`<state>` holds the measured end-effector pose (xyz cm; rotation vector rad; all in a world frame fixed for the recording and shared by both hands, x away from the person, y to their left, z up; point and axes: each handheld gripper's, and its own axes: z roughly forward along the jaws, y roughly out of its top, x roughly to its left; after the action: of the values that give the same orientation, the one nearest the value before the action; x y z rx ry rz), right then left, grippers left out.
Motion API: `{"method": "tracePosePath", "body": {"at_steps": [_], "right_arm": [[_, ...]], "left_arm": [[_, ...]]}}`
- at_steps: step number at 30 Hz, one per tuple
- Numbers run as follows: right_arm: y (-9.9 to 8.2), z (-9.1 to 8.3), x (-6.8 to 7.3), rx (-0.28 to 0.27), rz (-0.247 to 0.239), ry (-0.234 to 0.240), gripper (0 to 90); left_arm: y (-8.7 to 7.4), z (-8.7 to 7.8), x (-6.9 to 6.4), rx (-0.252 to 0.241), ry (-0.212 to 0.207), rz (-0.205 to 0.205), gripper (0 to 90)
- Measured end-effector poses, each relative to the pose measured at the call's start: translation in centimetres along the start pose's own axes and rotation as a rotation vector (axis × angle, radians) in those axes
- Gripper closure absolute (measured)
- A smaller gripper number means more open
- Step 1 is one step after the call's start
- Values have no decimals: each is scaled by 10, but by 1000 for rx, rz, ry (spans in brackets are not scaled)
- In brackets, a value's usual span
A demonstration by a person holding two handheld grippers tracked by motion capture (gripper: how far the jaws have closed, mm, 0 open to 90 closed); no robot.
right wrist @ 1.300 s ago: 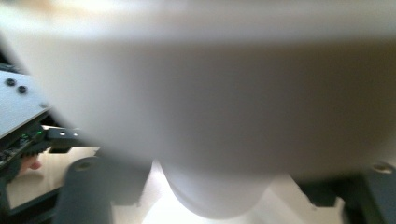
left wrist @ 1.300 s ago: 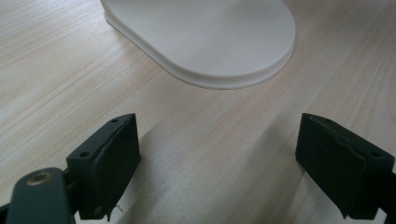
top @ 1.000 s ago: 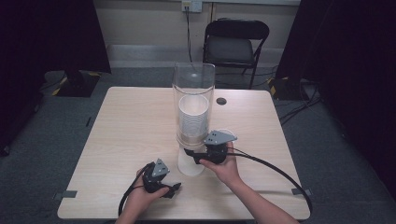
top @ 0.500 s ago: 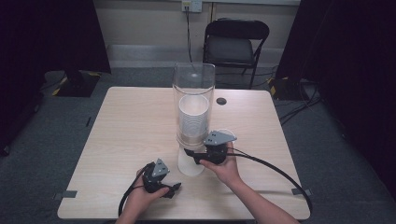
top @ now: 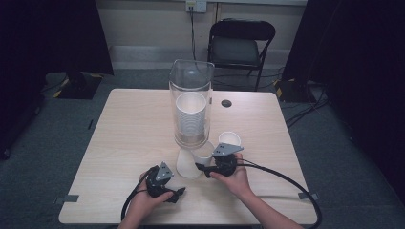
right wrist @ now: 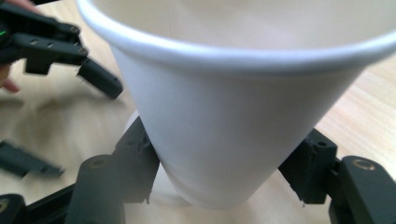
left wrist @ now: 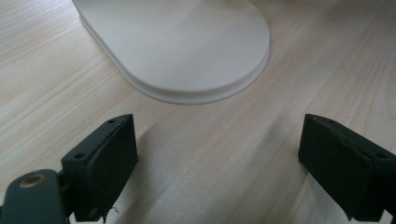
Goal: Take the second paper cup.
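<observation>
The right gripper [top: 204,168] has stayed put over the last second, jaws clamped on the white cup [right wrist: 233,121] under the dispenser [top: 191,109] mid-bench, so the pull seems unstarted, while the left gripper [top: 177,193] rests wide open, empty, nearer left.

Bench [top: 129,138]: pale wood-grain top in front of me, rectangular with rounded corners.
Disc [top: 226,103]: small, dark and round, flat on the far part of my bench, right of centre; I can't tell what it is.
Tape [top: 67,198]: a short grey strip at the near left corner of the bench, another at the near right.
Chair [top: 241,40]: black folding chair beyond the far edge, on the floor, facing me.
Outlet [top: 196,5]: on the wall behind, a dark cord hanging down from it.
Floor [top: 71,119]: grey carpet, loose cables lying to the right of the bench.
Curtains [top: 363,71]: black, on both sides of the room.
</observation>
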<state>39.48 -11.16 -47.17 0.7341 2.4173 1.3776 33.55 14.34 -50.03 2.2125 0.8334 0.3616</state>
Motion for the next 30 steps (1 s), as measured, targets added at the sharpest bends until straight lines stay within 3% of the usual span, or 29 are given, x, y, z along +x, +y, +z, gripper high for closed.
{"method": "tracePosePath", "body": {"at_steps": [7, 12, 17, 23, 26, 30], "right_arm": [[-12, -20, 0, 15, -8, -1, 348], [-30, -39, -15, 54, -6, -57, 335], [-45, -38, -19, 105, -13, -58, 328], [-49, -34, -20, 105, 2, -40, 318], [-50, -36, -21, 110, 10, -39, 236], [-53, -44, -24, 104, 38, -38, 195]], "left_arm": [[0, 0, 0, 1, 2, 9, 108], [0, 1, 0, -10, -3, 7, 108], [0, 1, 0, -10, -2, 7, 108], [0, 1, 0, -11, -3, 2, 108], [0, 1, 0, -11, -3, -3, 108], [0, 1, 0, -12, -3, -2, 108]]}}
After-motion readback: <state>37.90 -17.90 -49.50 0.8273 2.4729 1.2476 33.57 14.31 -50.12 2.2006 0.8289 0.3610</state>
